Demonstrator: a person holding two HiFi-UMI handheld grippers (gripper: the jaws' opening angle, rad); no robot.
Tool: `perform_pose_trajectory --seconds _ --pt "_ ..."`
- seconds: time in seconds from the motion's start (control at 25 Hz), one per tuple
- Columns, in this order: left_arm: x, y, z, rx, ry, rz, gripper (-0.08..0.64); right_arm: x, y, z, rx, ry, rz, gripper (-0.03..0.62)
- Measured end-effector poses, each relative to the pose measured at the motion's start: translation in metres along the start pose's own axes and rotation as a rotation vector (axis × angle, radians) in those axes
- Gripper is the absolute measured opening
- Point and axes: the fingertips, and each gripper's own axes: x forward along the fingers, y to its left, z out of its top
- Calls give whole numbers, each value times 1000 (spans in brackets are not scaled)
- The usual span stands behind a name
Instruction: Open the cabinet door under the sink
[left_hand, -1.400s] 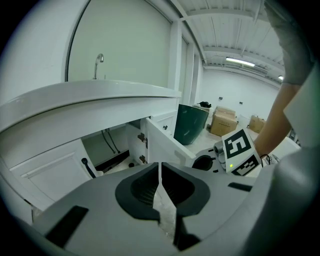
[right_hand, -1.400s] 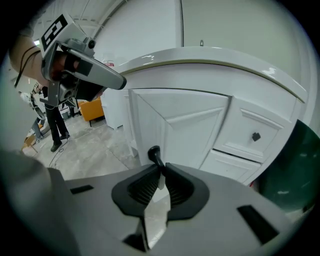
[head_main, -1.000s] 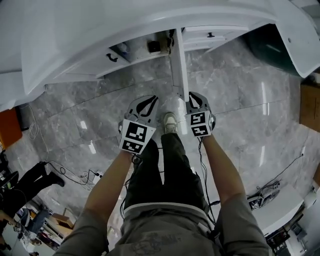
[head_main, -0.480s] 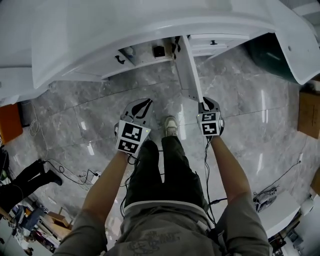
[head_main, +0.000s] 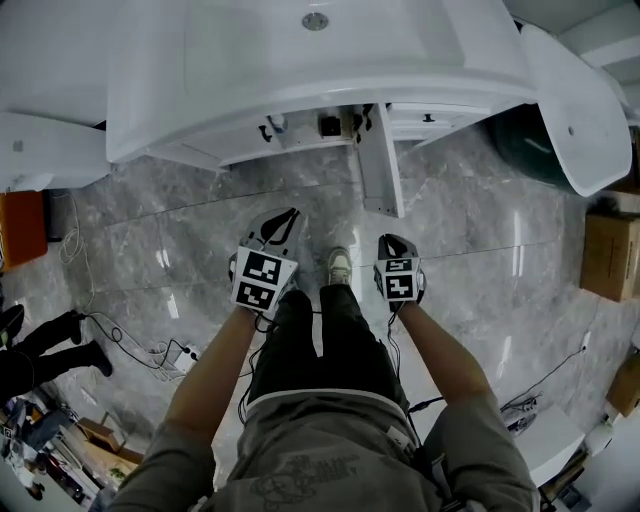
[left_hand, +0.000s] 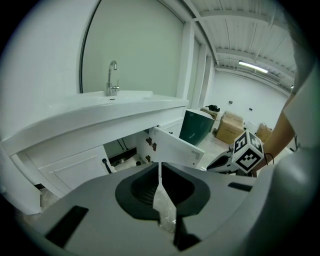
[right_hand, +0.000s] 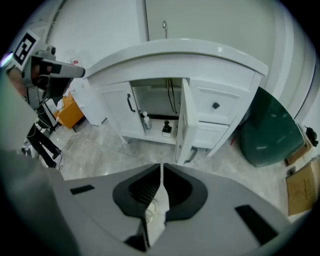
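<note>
"At the right jaws, what did you have?"

"Nothing. On my right gripper (right_hand: 161, 169) they were just finishing their closing, pressed together on empty air. My left gripper (left_hand: 160, 167) had its jaws pressed together too, with only floor (head_main: 470, 230) showing beyond them."

"So you had let go of the cabinet door?"

"Yes. Half a second before, the right gripper sat at the outer edge of the cabinet door (head_main: 378, 165). By this moment I had drawn it back and clear, with bare floor between it and the door. The left one had come back as well, and it touched nothing."

"And the door itself?"

"It stood swung out from under the sink (head_main: 300, 95), edge-on towards me, its handle (right_hand: 193, 155) low on the face turned away from the opening. Bottles (right_hand: 145, 120) showed inside. The left door (right_hand: 117, 106) beside it was shut."

"Then the job?"

"Done, I judged. The door was wide open and holding by itself, so all that remained was to keep both grippers off it."
</note>
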Motion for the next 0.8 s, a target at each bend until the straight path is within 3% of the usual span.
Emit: perform_pose_trajectory --seconds 0.48,0.8 --pt "-86 23 81 3 -173 119 31 -128 70 169 -87 -384 158 38" --pt "-180 27 166 82 -338 218 31 -242 96 256 -105 -570 241 38"
